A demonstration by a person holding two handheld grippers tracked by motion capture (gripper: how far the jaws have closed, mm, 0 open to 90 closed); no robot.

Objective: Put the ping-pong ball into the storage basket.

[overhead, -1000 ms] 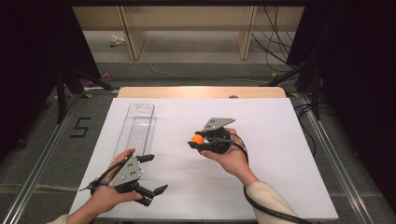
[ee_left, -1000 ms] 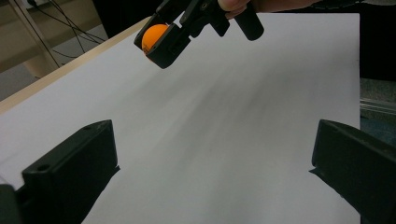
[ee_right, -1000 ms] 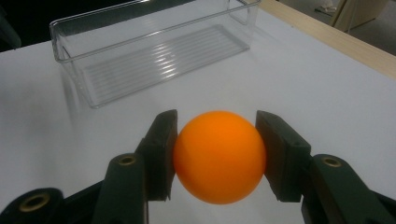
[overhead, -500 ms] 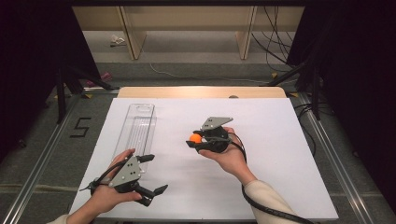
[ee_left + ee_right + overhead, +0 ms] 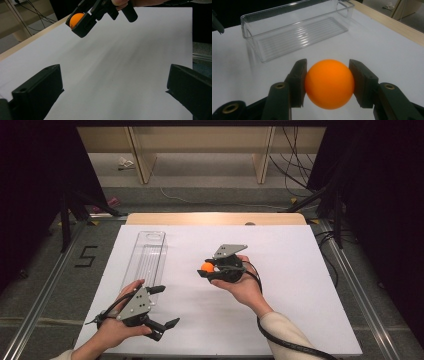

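R tool [image 5: 327, 82] grips orange ball [image 5: 329, 83]; L tool [image 5: 159, 307] agape

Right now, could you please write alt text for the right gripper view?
An orange ball is clamped between two black fingers above a white table. Behind it lies an empty clear bin.

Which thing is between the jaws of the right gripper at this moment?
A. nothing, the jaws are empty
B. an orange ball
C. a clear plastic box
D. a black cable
B: in the right gripper view the two jaws of the right gripper press on both sides of the orange ball, while the clear plastic box stands apart on the white table.
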